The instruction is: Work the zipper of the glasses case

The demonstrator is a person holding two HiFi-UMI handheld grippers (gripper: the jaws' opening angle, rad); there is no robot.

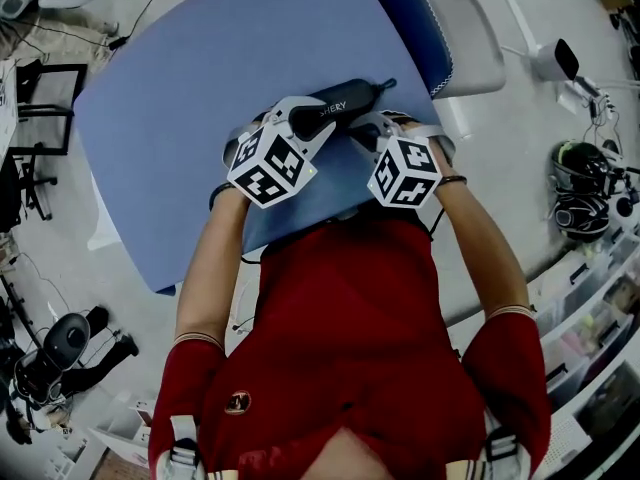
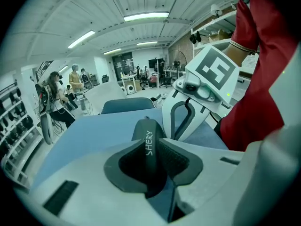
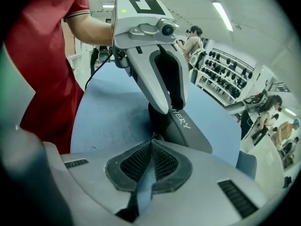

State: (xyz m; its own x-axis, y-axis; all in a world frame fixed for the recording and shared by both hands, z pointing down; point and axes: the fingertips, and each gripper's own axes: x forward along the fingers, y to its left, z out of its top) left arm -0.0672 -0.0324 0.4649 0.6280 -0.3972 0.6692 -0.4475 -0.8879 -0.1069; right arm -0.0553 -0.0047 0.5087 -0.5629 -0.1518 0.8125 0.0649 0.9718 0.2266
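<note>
A black glasses case (image 1: 345,100) marked SHERY lies on the blue table (image 1: 190,108) just in front of me. My left gripper (image 1: 318,118) is shut on the case, its pads pressing the two long sides (image 2: 148,133). My right gripper (image 1: 368,133) sits close on the right, at the case's near end. Its jaws (image 3: 151,145) are shut, and a small zipper pull (image 3: 153,134) is pinched at their tips. In the right gripper view the left gripper (image 3: 167,93) stands over the case (image 3: 188,128).
A grey chair (image 1: 470,38) stands at the table's far right corner. A helmet and cables (image 1: 585,183) lie on the floor to the right. Several people (image 2: 59,98) stand far off by racks.
</note>
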